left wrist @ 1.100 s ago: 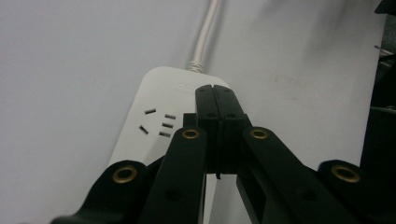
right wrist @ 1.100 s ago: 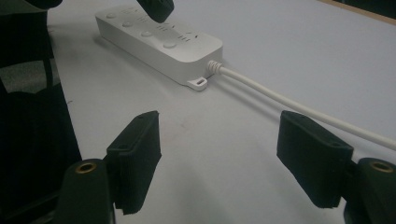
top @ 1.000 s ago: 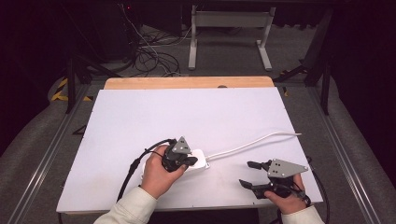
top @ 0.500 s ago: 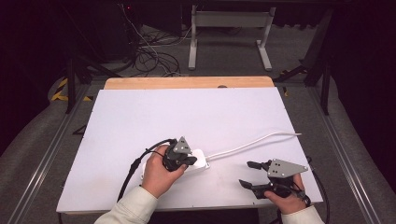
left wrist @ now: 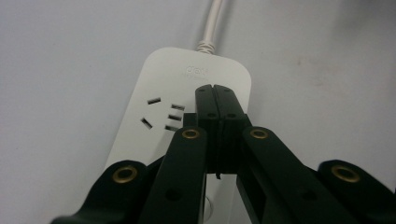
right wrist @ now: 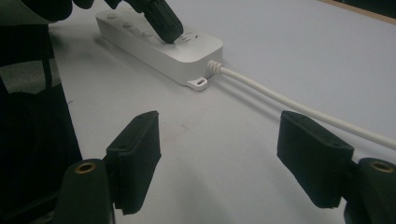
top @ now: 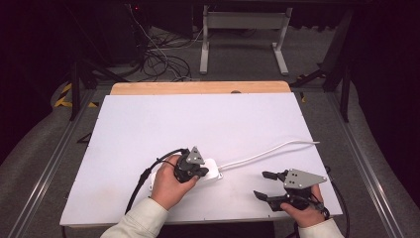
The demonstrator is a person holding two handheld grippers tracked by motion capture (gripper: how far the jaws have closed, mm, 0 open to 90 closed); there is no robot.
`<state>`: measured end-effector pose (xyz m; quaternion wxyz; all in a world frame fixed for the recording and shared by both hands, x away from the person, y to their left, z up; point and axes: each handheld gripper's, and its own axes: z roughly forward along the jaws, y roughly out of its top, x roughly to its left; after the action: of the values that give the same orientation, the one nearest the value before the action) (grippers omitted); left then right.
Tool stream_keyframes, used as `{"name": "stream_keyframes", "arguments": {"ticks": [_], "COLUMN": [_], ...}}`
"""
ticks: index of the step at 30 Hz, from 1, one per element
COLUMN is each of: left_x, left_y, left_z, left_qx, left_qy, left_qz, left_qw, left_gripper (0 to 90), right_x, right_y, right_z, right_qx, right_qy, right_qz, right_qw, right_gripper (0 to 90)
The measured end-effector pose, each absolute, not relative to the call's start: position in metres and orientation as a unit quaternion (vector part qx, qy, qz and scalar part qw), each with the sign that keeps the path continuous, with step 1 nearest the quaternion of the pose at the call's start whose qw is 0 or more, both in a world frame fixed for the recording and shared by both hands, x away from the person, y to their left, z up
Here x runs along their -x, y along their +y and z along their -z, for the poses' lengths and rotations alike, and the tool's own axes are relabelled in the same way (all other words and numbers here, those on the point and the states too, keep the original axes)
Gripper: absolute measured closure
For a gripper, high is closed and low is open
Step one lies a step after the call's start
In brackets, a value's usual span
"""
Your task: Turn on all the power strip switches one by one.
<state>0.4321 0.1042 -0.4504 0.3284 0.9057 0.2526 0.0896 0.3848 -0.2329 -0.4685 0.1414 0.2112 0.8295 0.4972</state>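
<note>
- The white plastic power strip (left wrist: 187,93) lies flat on the white bench top (top: 198,124), near the front edge and a little left of the middle.
- Its white round cable (top: 267,152) leaves the right end of the strip and runs across the bench toward the right edge.
- The left gripper (left wrist: 215,95) has its two black jaws pressed together with nothing between them, and the tips rest on the top face of the strip, just beside a group of socket slots (left wrist: 162,113).
- The left hand (top: 168,186) holds this gripper over the strip.
- The right gripper (top: 262,184) is near the front right corner of the bench, well apart from the strip; its jaws stand wide and hold nothing.
</note>
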Motion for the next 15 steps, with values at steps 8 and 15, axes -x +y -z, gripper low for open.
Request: {"name": "stream_keyframes", "arguments": {"ticks": [8, 15], "left_x": [-0.433, -0.4325], "left_y": [0.1044, 0.1037], "left_z": [0.4512, 0.4521], "left_qx": [-0.905, -0.906], "left_qy": [0.252, 0.253], "left_qz": [-0.086, -0.088], "left_qw": [0.331, 0.326], "left_gripper": [89.8, 89.9], "right_x": [-0.3849, -0.3847], "right_y": [-0.2329, -0.2326], "right_z": [0.4685, 0.4685], "right_qx": [-0.211, -0.211], "right_qy": [0.83, 0.83], "right_qz": [-0.496, -0.496], "right_qw": [0.142, 0.142], "right_gripper": [30.7, 30.7]}}
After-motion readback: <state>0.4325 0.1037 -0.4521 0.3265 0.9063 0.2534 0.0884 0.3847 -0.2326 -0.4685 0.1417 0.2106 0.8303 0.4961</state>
